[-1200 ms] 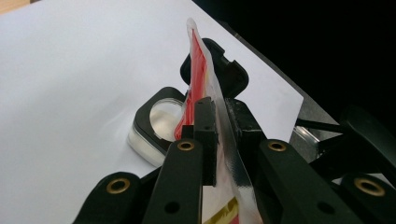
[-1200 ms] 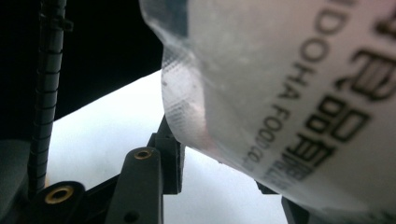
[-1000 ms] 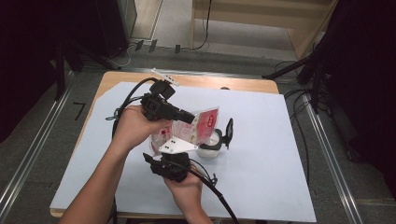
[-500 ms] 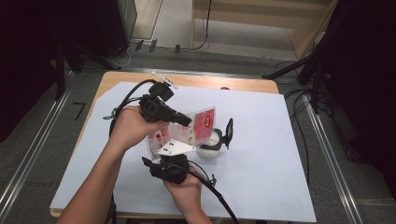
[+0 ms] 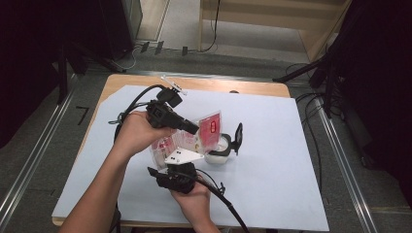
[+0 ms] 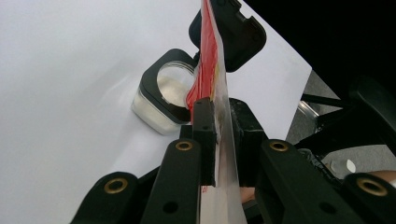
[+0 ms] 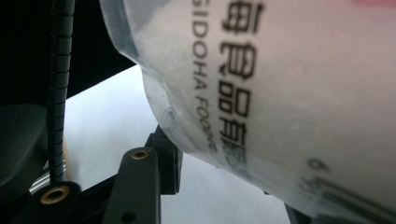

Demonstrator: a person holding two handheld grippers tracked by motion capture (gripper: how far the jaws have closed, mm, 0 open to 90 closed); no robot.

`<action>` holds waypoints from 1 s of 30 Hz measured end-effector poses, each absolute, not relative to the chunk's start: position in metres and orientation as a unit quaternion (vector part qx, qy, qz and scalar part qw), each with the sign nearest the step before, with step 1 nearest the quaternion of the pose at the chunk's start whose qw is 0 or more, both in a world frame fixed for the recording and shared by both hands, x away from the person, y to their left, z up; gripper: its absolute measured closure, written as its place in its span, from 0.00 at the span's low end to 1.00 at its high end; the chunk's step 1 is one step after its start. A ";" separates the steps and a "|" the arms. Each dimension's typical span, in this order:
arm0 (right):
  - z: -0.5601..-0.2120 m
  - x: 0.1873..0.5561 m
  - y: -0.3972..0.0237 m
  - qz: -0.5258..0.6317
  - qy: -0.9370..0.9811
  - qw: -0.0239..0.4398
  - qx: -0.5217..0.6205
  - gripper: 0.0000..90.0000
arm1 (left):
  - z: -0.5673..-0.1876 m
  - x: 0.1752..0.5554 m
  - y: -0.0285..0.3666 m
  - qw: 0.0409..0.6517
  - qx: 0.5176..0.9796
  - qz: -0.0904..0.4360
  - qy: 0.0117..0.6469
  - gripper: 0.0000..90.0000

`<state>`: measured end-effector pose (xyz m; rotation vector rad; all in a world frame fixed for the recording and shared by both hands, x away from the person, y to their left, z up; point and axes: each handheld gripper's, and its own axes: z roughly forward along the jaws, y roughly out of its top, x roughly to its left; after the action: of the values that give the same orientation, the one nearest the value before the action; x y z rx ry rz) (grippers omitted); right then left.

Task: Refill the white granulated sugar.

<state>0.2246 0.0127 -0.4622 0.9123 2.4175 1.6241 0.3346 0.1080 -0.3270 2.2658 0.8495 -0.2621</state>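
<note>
- Pouring step: 2 grippers hold a pouch [image 5: 187,141] tilted over an open jar [image 5: 217,151] near the middle of the white sheet [image 5: 291,160] that covers the table [image 5: 233,86].
- Left gripper [image 6: 223,140]: jaws together on the pouch's flat upper seam; in the left gripper view the film stands edge-on between the pads, its red corner hanging just above the jar mouth.
- Right gripper [image 7: 224,186]: jaws part-way apart around the bulging lower body of the pouch, which presses close against the right gripper view's lens; 1 black jaw shows beside the film, so the hold looks like a grip on the pouch.
- Jar: clear body, black collar, hinged lid [image 5: 238,137] thrown back on the far side; pale contents show inside.
- Doing the step well, as judged: keep the seam pinched firmly, raise the lower end slowly with the right gripper, and hold the pouch's corner centred over the mouth so nothing spills onto the sheet.
- Risk, as judged: the upright lid stands just beside the pouch's corner; a sideways swing could knock it or tip the jar.
- Room: the sheet lies bare to the right and front of the jar, well clear of the table edges; cables [image 5: 133,104] trail at the left.
</note>
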 end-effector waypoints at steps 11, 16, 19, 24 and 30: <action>-0.468 0.224 0.013 0.527 0.795 0.043 0.295 0.66 | -0.330 0.335 0.107 0.337 0.878 -0.105 0.322 0.92; -0.472 0.224 0.012 0.524 0.798 0.040 0.295 0.65 | -0.332 0.336 0.105 0.337 0.881 -0.102 0.316 0.91; -0.473 0.225 0.013 0.522 0.800 0.041 0.292 0.65 | -0.333 0.337 0.105 0.336 0.881 -0.103 0.316 0.91; -0.475 0.225 0.014 0.516 0.805 0.045 0.289 0.65 | -0.336 0.339 0.101 0.333 0.886 -0.103 0.306 0.91; -0.477 0.225 0.014 0.511 0.808 0.047 0.288 0.65 | -0.340 0.340 0.099 0.331 0.891 -0.111 0.292 0.92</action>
<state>0.2249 0.0142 -0.4766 0.8793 2.4658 1.5596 0.3403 0.0990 -0.3397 2.3287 0.7630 -0.2893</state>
